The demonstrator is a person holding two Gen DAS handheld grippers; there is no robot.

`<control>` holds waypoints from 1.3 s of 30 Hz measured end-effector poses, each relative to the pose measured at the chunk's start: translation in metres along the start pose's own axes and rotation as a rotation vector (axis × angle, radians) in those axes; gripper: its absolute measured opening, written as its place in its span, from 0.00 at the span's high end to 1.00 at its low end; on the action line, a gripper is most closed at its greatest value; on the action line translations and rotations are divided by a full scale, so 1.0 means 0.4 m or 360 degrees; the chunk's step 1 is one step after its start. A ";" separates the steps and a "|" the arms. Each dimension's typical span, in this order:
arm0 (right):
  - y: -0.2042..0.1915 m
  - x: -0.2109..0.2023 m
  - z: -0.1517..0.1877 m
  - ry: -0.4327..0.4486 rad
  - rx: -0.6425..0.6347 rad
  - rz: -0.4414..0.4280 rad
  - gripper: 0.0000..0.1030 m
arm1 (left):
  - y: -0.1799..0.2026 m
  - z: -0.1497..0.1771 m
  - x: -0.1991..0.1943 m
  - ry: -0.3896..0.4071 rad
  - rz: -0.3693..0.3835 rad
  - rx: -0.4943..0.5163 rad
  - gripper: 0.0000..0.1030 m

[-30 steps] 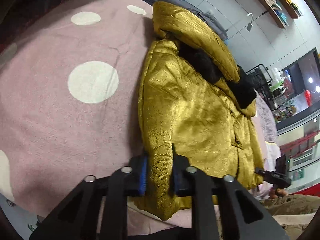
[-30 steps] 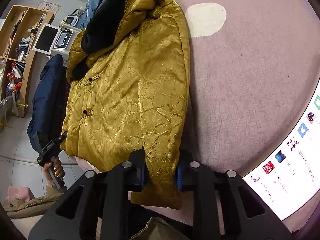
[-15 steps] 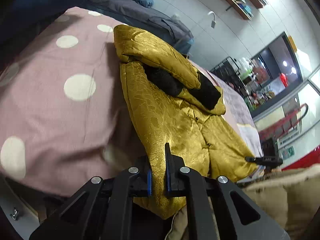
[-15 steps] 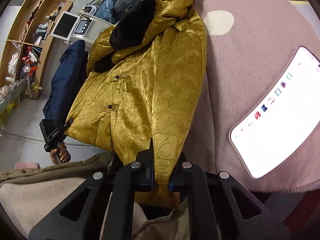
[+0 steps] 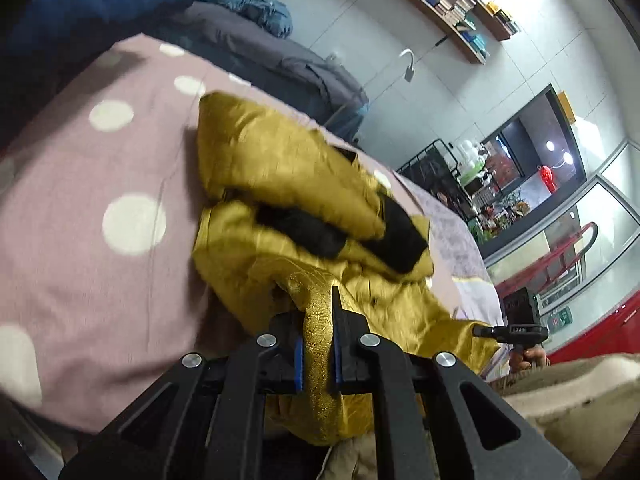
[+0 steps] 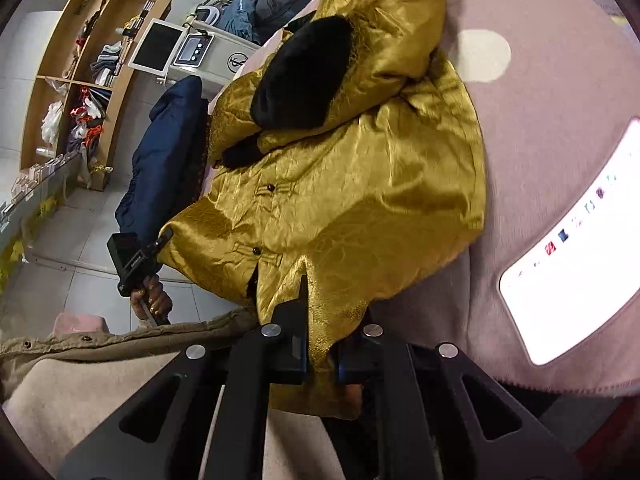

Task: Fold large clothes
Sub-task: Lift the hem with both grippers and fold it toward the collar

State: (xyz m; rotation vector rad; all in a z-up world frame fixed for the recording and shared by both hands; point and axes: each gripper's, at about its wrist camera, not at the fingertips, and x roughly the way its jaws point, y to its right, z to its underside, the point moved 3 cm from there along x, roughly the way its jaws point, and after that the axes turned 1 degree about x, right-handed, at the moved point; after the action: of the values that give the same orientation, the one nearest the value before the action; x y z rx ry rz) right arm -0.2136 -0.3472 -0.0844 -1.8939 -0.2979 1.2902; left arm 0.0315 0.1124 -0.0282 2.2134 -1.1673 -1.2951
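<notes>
Shiny mustard-gold brocade jacket, black fur collar lining; dusty-pink blanket, cream polka dots; navy padded garment.

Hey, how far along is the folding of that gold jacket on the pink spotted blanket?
Early on. Done: the sleeves look folded across the gold jacket, black cuffs on its chest. In hand: the left gripper and right gripper each have their jaws clamped on the bottom hem, which is raised off the pink spotted blanket. Left: carrying the hem toward the collar.

Glossy gold satin jacket, black fur trim, matt pink blanket
</notes>
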 end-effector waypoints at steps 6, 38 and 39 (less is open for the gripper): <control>-0.014 -0.055 -0.230 0.0186 -0.0053 0.0103 0.90 | 0.031 -0.204 0.116 0.0040 -0.0101 0.0048 0.91; 0.241 0.113 -0.842 0.0589 0.0551 0.0261 0.91 | -0.269 -0.611 0.279 0.0386 -0.0358 -0.0667 0.08; 0.242 0.121 -0.845 0.0589 0.0536 0.0291 0.91 | -0.262 -0.605 0.258 0.0393 -0.0359 -0.0655 0.08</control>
State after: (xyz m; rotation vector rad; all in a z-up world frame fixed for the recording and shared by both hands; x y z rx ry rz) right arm 0.0763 -0.5451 -0.1357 -1.8471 0.2740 1.0002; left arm 0.3111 0.0670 -0.0225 2.1531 -0.5175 -1.1718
